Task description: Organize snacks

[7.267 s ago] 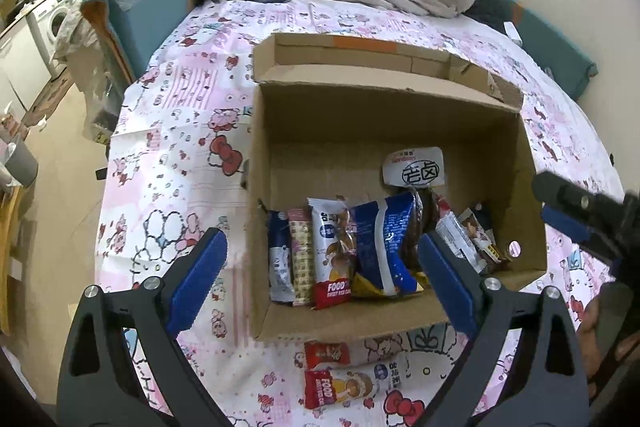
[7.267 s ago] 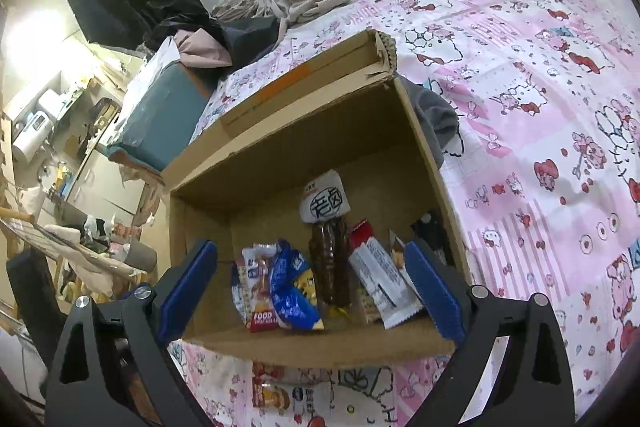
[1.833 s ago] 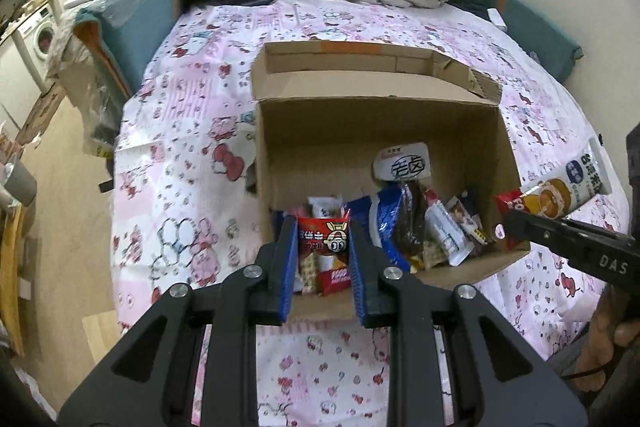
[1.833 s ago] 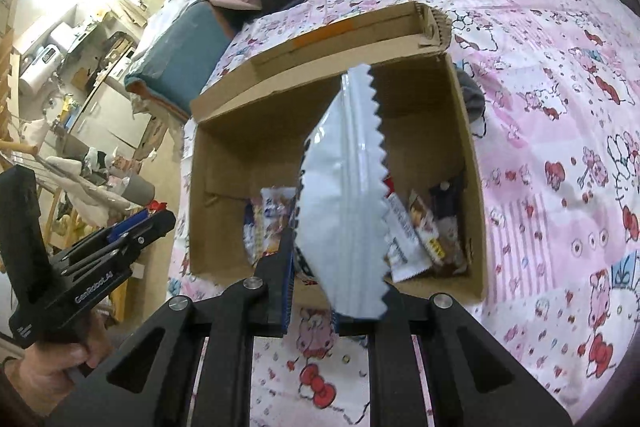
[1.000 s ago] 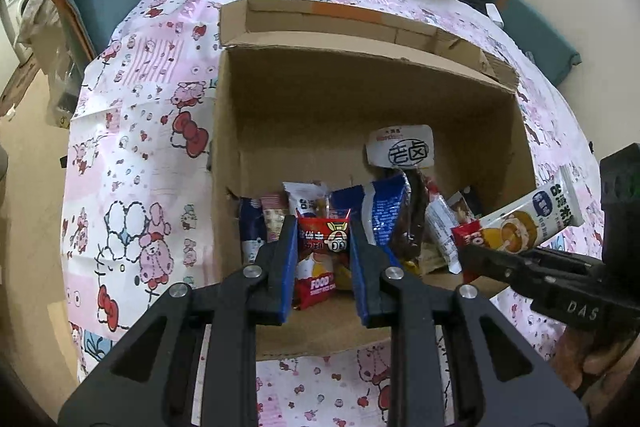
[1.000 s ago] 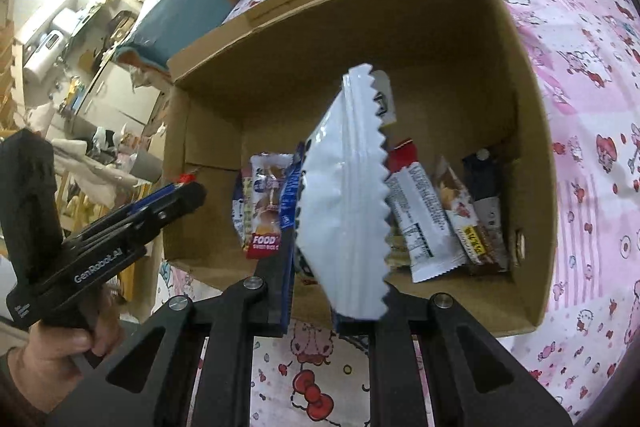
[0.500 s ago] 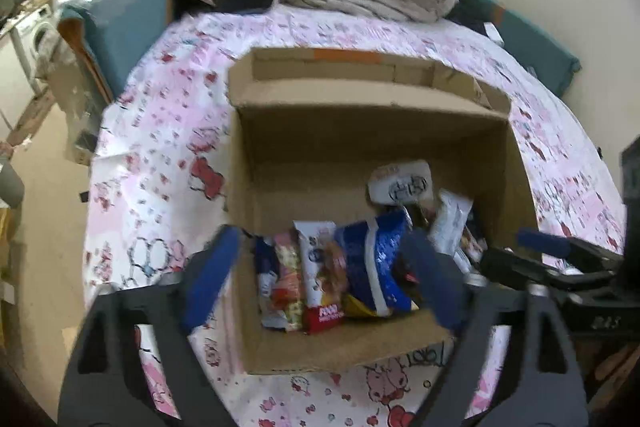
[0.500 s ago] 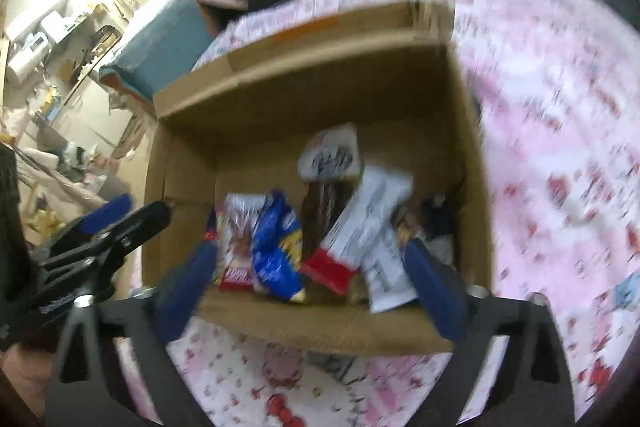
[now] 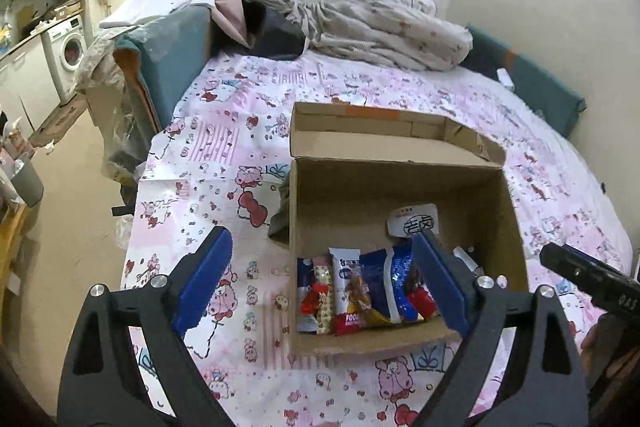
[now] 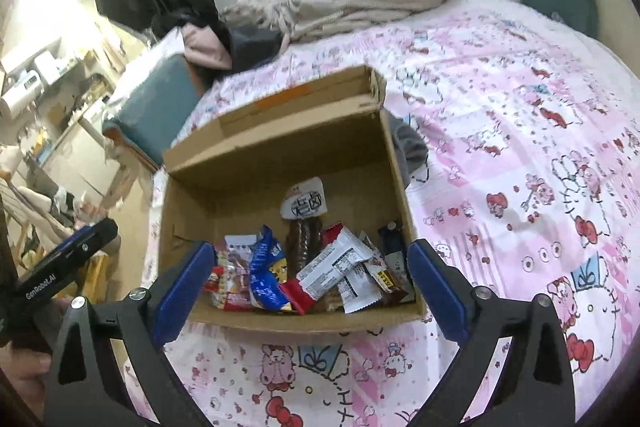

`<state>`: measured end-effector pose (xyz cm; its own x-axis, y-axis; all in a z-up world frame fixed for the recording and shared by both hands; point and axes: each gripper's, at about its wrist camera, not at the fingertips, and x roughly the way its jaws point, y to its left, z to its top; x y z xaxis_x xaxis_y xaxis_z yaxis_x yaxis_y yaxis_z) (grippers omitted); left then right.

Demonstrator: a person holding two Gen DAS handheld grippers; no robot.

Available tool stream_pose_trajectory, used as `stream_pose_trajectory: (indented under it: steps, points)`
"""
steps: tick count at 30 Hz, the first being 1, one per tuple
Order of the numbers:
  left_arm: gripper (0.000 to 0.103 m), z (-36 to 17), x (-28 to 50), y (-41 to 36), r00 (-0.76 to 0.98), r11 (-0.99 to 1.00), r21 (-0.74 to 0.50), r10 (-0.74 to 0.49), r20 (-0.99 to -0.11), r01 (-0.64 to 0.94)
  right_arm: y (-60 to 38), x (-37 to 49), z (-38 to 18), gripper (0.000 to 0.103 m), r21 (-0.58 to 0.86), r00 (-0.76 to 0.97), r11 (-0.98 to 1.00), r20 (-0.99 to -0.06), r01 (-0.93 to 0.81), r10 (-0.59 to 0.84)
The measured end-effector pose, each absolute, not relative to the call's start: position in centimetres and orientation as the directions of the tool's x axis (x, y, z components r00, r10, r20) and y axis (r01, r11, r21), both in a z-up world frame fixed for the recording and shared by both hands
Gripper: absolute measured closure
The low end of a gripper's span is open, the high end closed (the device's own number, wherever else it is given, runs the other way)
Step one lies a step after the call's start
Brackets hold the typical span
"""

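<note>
Both the left tool [image 9: 320, 287] and the right tool [image 10: 306, 287] hang wide and empty above an open box [image 9: 400, 195] on a bed [image 9: 208, 187]. The snacks [image 10: 304, 275] lie heaped against the box's near wall, a labelled packet [image 10: 306, 205] upright behind them. The risk from here, arguably: the loose pile could slump or spill if a tool knocks the light cardboard, whose far half stays bare.

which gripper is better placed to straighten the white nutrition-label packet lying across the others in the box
Right, probably. The white packet sits toward that side of the cardboard box, nearer the open right gripper. In the left wrist view the left gripper is centred over the opposite wall of the box, and one finger hides the packet.
</note>
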<state>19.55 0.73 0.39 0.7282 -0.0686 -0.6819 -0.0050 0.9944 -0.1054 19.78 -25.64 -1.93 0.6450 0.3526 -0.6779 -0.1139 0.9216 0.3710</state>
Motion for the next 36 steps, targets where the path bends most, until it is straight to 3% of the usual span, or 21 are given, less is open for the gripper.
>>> stream_pose_trajectory:
  steps: [7, 14, 18, 28, 36]
  points:
    - [0.013, 1.4, 15.4, 1.4, 0.743, 0.999, -0.053, -0.028, -0.669, -0.009, -25.6, 16.2, -0.6, 0.000, 0.344, 0.688, 0.931, -0.648, -0.120, 0.328]
    - [0.012, 0.3, 13.0, 2.2, 0.687, 0.996, -0.089, -0.047, -0.725, -0.025, -24.6, 12.8, -1.4, 0.000, 0.313, 0.671, 0.941, -0.672, -0.126, 0.313]
    - [0.002, -0.5, 11.7, 1.9, 0.675, 0.996, -0.089, -0.044, -0.736, -0.032, -23.6, 10.7, -1.4, 0.000, 0.288, 0.710, 0.952, -0.650, -0.102, 0.272]
    - [0.001, -1.2, 10.7, 1.2, 0.694, 0.997, -0.031, 0.023, -0.719, -0.065, -20.9, 10.8, -2.1, 0.000, 0.154, 0.725, 0.979, -0.659, -0.132, 0.201]
    - [0.001, -2.0, 10.7, 0.9, 0.671, 0.997, -0.052, -0.006, -0.741, -0.049, -20.9, 11.0, -2.4, 0.000, 0.137, 0.725, 0.984, -0.665, -0.117, 0.179]
